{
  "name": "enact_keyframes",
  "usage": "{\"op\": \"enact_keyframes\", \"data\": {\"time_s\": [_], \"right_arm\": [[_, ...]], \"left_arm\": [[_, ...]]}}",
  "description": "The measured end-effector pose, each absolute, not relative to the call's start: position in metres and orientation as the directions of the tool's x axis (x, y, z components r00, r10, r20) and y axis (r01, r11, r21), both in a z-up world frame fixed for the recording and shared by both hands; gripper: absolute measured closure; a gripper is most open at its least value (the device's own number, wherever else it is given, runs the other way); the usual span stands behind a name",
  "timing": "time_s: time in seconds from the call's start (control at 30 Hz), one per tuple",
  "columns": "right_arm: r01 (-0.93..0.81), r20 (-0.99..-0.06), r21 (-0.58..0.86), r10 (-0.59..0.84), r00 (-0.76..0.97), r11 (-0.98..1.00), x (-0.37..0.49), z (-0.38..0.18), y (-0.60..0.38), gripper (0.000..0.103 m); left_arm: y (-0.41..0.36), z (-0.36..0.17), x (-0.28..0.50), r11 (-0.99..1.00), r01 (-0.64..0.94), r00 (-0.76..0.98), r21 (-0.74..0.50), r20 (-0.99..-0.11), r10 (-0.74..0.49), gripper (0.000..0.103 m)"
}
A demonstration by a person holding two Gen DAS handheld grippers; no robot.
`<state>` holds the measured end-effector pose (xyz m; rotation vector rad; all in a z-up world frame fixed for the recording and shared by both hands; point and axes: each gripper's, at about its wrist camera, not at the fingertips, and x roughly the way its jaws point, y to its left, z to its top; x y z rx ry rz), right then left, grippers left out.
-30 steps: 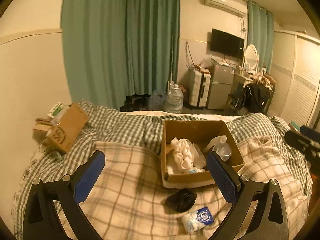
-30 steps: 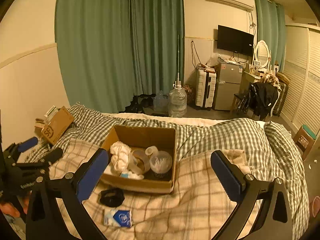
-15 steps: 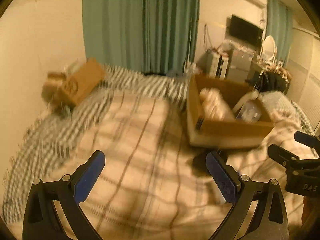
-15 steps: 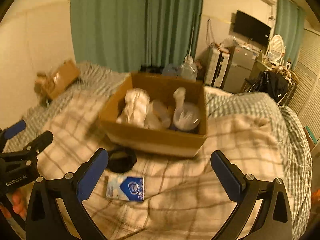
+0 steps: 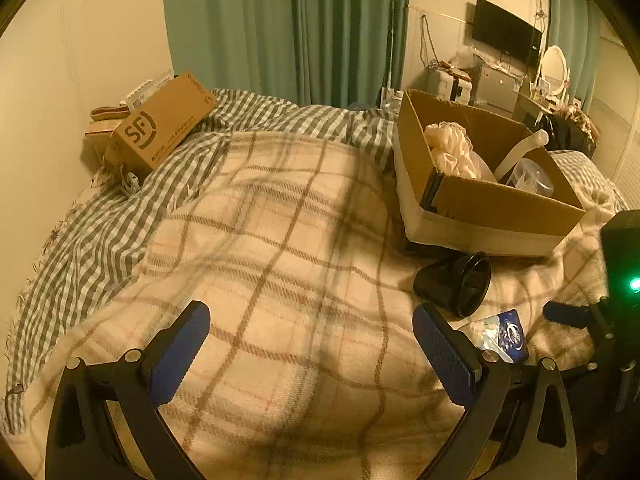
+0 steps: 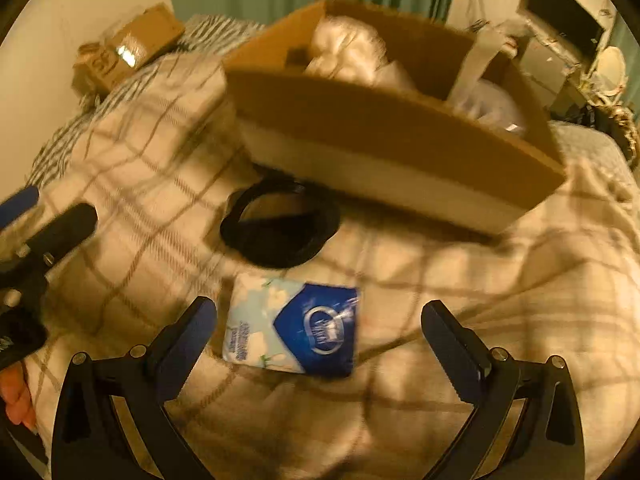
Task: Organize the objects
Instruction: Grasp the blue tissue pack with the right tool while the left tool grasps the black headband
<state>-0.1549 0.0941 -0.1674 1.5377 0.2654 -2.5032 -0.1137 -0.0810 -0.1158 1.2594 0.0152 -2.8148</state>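
An open cardboard box (image 5: 492,200) (image 6: 384,128) sits on the plaid blanket and holds white cloth (image 5: 450,148) and clear plastic items. In front of it lie a black round cup-like object (image 5: 460,282) (image 6: 280,230) and a blue-and-white tissue pack (image 6: 296,328) (image 5: 500,334). My right gripper (image 6: 318,344) is open, low over the blanket, its jaws on either side of the tissue pack without touching it. My left gripper (image 5: 310,354) is open and empty over bare blanket, left of the cup.
A closed SF shipping box (image 5: 160,124) lies at the bed's far left by the wall. A grey checked quilt (image 5: 88,240) lies under the plaid blanket (image 5: 280,220). Green curtains, a TV and furniture stand beyond the bed.
Both grippers have come down and forward toward the bed. The right one now straddles the tissue pack; the left one has swung left over bare blanket. The objects have not moved.
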Motion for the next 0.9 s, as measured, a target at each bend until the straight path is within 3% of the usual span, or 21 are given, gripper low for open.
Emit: {"op": "enact_keyframes", "data": {"time_s": [0.13, 0.2, 0.27, 0.53, 0.73, 0.9], "right_arm": [[0.264, -0.913, -0.018, -0.092, -0.398, -0.964, -0.158, -0.178, 0.095, 0.001], [0.27, -0.918, -0.007, -0.101, -0.384, -0.963, -0.157, -0.181, 0.095, 0.007], [0.286, -0.926, 0.014, -0.12, -0.358, -0.958, -0.157, -0.184, 0.094, 0.028], [0.236, -0.88, 0.009, -0.12, -0.46, -0.972, -0.141, -0.148, 0.118, 0.028], [0.135, -0.789, -0.046, -0.047, -0.613, -0.99, -0.139, -0.091, 0.158, 0.028], [0.058, -0.753, -0.052, 0.001, -0.658, -0.997, -0.146, -0.074, 0.185, 0.028]], "left_arm": [[-0.078, -0.119, -0.116, -0.998, 0.047, -0.652, 0.028, -0.756, -0.052, 0.0], [-0.075, -0.121, -0.118, -0.998, 0.039, -0.645, 0.04, -0.762, -0.056, 0.0], [-0.071, -0.123, -0.119, -0.999, 0.027, -0.639, 0.045, -0.768, -0.052, 0.0], [-0.059, -0.115, -0.118, -0.996, 0.01, -0.641, 0.092, -0.764, -0.077, 0.0], [-0.032, -0.103, -0.126, -0.997, -0.063, -0.641, 0.053, -0.767, -0.001, 0.0], [-0.002, -0.109, -0.146, -0.992, -0.108, -0.623, 0.059, -0.782, 0.022, 0.0]]}}
